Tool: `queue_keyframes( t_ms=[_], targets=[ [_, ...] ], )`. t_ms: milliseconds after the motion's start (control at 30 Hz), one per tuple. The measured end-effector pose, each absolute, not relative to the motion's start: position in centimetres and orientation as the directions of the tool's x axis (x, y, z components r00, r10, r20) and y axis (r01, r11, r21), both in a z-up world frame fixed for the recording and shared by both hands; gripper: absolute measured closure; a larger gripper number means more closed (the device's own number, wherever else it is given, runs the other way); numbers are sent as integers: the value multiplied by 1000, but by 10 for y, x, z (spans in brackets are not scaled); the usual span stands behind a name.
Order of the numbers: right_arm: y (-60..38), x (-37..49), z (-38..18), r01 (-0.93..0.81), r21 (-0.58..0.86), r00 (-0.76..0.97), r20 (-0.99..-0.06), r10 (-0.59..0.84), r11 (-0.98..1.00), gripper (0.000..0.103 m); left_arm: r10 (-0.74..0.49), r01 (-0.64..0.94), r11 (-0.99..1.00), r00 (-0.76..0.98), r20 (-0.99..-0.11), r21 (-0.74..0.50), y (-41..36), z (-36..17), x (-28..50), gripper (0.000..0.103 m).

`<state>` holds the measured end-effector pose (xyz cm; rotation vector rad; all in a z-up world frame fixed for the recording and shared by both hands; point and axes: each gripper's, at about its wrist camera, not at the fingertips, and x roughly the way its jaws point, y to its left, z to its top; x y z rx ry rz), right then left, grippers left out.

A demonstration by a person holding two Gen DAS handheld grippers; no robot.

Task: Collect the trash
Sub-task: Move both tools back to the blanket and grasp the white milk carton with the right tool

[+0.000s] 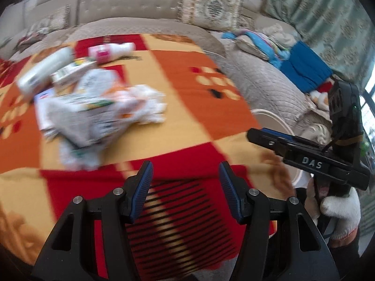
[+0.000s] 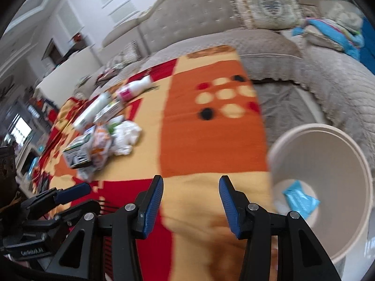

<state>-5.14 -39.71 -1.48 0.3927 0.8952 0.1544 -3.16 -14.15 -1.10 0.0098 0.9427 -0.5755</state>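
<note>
Patterned blanket, trash pile far-left of empty left tongs

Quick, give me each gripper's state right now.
Left gripper: open, nothing between its fingers.
Right gripper: open, holding nothing.

A broad bare stretch of the blanket-covered surface lay open ahead of both tools. The trash pile of wrappers, cartons and bottles crowded its far left part. The beige bin stood at the right edge, its mouth unobstructed, a blue packet inside.
</note>
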Motion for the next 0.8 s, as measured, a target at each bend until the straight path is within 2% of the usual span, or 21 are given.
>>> queue_keyframes(
  t_ms=[200, 400, 433, 500, 533, 800],
  targets=[
    [-352, -33, -3, -59, 415, 600, -712, 365, 908, 55, -387, 316, 914, 495, -778, -253, -56, -8, -7, 46],
    [-291, -3, 25, -225, 455, 553, -668, 497, 862, 55, -294, 188, 956, 542, -787, -227, 6, -11, 20, 46],
    [-283, 1, 28, -246, 453, 544, -666, 509, 857, 53, -284, 170, 959, 543, -791, -228, 13, -12, 24, 46],
    [-257, 17, 35, -318, 447, 504, -667, 549, 836, 37, -277, 145, 961, 540, -794, -237, 24, -14, 31, 46],
    [-246, 24, 36, -343, 437, 488, -674, 555, 832, 35, -278, 135, 960, 538, -796, -244, 30, -15, 35, 46],
    [-194, 80, 27, -429, 364, 373, -763, 529, 827, 35, -238, 103, 971, 541, -807, -218, 40, -9, 54, 46]
  ],
)
